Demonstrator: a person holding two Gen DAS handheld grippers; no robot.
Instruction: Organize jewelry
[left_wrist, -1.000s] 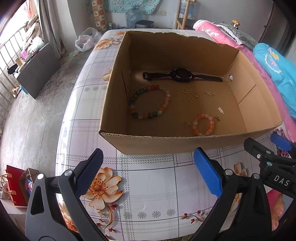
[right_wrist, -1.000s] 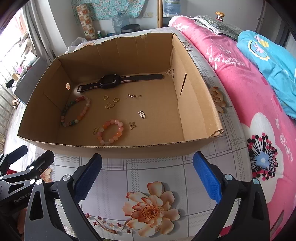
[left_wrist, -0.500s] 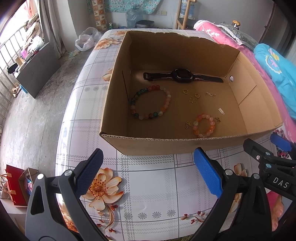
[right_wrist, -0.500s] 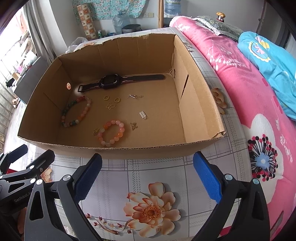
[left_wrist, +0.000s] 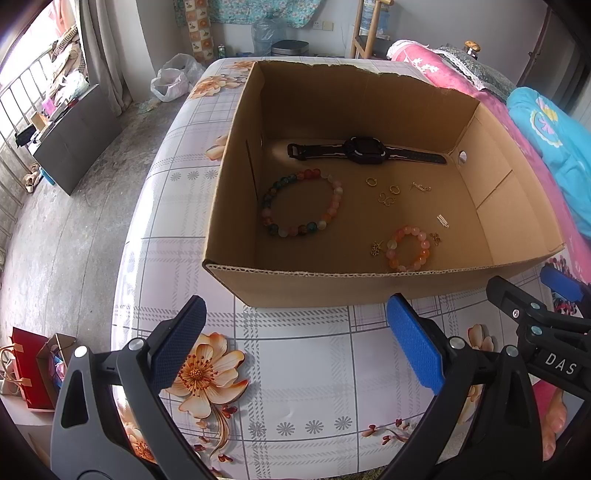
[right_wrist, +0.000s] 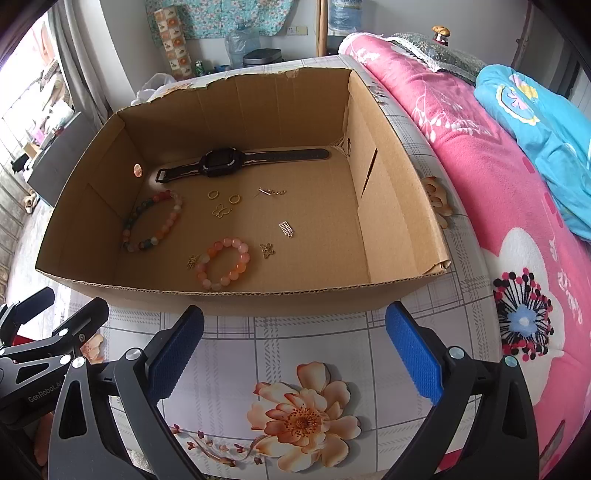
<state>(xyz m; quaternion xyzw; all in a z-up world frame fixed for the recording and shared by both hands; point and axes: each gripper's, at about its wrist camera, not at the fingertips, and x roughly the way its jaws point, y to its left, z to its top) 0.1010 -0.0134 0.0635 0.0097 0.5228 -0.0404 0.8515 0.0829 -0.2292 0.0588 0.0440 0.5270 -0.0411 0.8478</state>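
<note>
An open cardboard box (left_wrist: 295, 286) (right_wrist: 258, 302) stands on the flowered table. On its floor lie a black watch (left_wrist: 364, 150) (right_wrist: 221, 162), a large multicolour bead bracelet (left_wrist: 301, 206) (right_wrist: 153, 221), a small orange-pink bead bracelet (left_wrist: 408, 247) (right_wrist: 223, 262), gold rings (left_wrist: 384, 190) (right_wrist: 223, 197) and small charms (left_wrist: 442, 220) (right_wrist: 286, 228). My left gripper (left_wrist: 295, 347) is open and empty, in front of the box's near wall. My right gripper (right_wrist: 293, 349) is open and empty beside it; it also shows in the left wrist view (left_wrist: 532, 310).
The table (left_wrist: 314, 369) carries a checked cloth with orange flowers. A bed with a pink blanket (right_wrist: 498, 177) and a blue quilt (right_wrist: 546, 118) lies to the right. The floor drops off on the left, with a red bag (left_wrist: 26, 365) below.
Both grippers have drawn back slightly from the box and risen a little. Both stay open. Nothing in the box moved.
</note>
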